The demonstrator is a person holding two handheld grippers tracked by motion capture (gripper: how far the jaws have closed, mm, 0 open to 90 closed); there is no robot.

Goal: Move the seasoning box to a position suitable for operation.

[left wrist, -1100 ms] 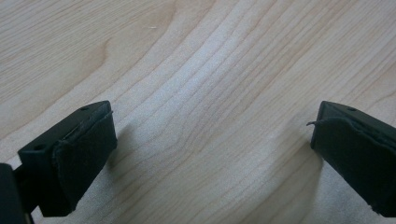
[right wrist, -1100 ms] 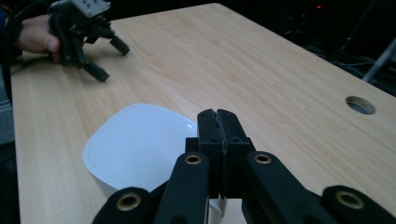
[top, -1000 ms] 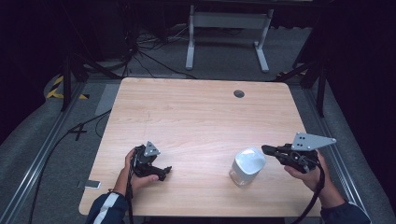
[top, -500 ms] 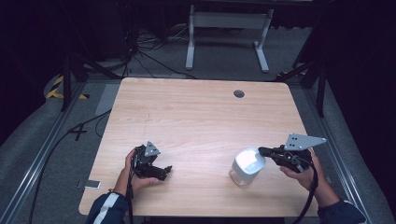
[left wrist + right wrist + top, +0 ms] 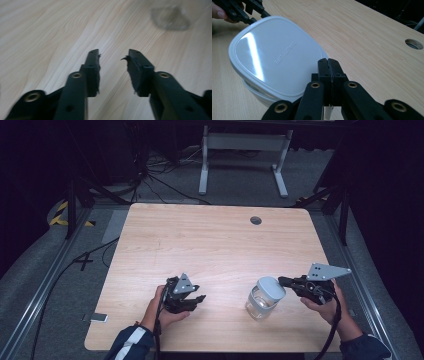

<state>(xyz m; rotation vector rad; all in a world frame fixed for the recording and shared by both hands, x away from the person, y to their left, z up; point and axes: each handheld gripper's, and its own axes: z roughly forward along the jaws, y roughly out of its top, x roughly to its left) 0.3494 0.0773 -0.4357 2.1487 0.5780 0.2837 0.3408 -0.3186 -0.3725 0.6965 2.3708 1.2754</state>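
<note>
i have my right gripper (image 5: pixel 329 62) pinched tight on the white lid (image 5: pixel 274 55) of the jar (image 5: pixel 262 299) near the table's (image 5: pixel 210 240) front right corner. my left gripper (image 5: pixel 113 56), jaws just narrowing on nothing, must brace the jar next.

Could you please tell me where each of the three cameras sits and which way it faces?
High view: above the person's side, facing forward and down on the table; forearms, left gripper, right gripper.
Left gripper view: on that gripper, facing along its parted jaws over bare wood.
Right gripper view: on that gripper, facing over shut jaws at the white lid.
Shared: the lidded jar, blurred in the left gripper view.
</note>
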